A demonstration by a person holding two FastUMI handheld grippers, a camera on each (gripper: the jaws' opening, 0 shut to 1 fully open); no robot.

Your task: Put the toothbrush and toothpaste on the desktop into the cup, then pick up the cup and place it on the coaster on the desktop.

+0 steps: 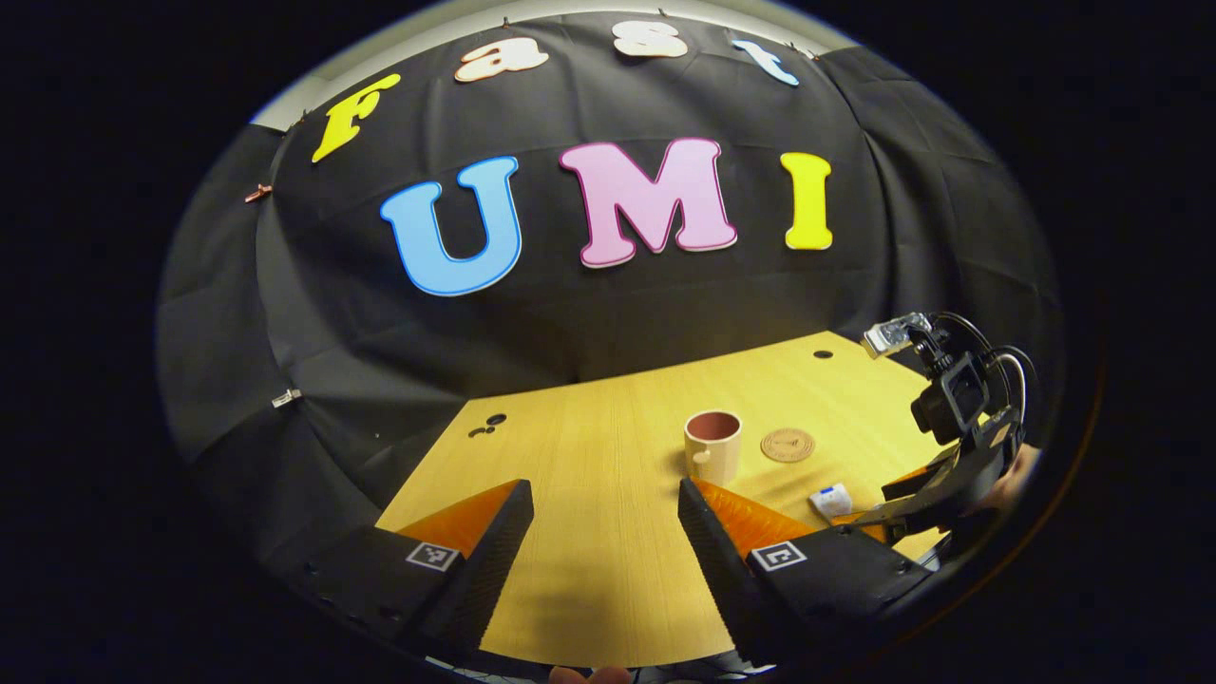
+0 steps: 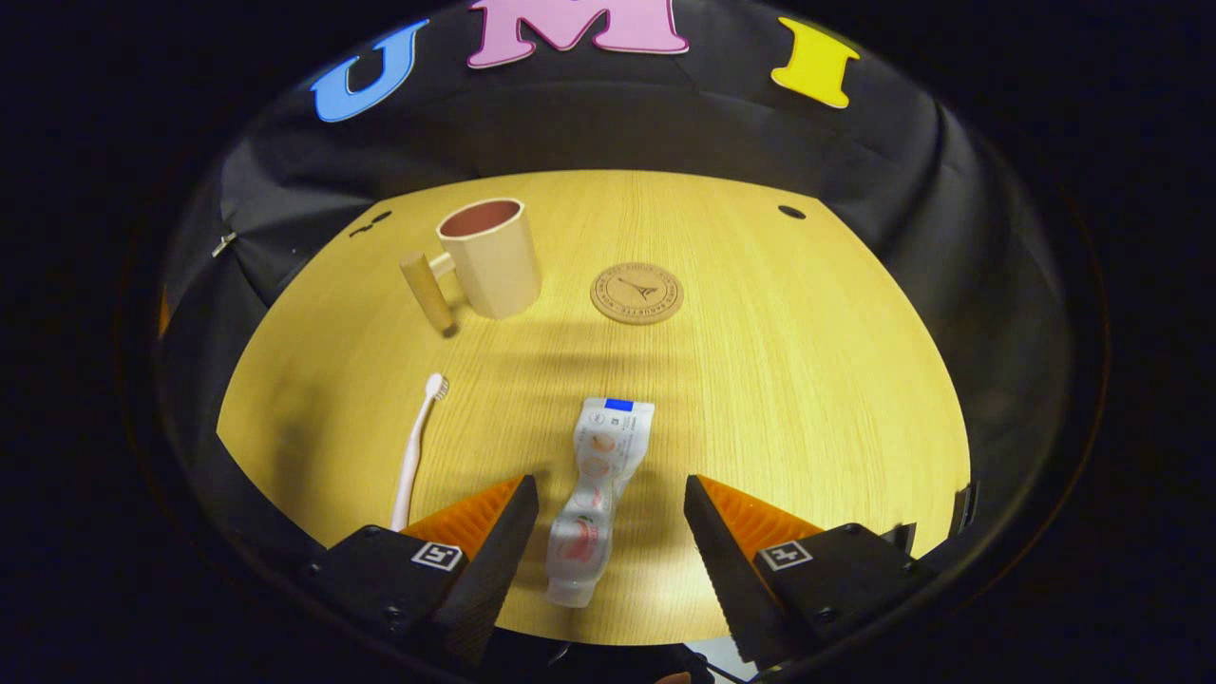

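Observation:
In the right gripper view a white toothpaste tube (image 2: 597, 494) lies flat on the wooden desktop (image 2: 807, 380), its near half between the fingers of my open right gripper (image 2: 608, 503), untouched. A white toothbrush (image 2: 414, 456) lies to its left. Farther off stands a cream cup (image 2: 486, 255) with a side handle, and a round cork coaster (image 2: 636, 293) lies to its right. In the left gripper view my left gripper (image 1: 605, 508) is open above bare wood, with the cup (image 1: 712, 445) and coaster (image 1: 788, 445) beyond. The right gripper (image 1: 950, 475) hovers at right over the toothpaste (image 1: 831, 499).
Black cloth walls close off the back and sides of the desktop. Small dark holes mark the wood at the far left (image 2: 370, 223) and far right (image 2: 790, 212). A hand (image 1: 1012, 475) holds the right gripper at the right edge of the left gripper view.

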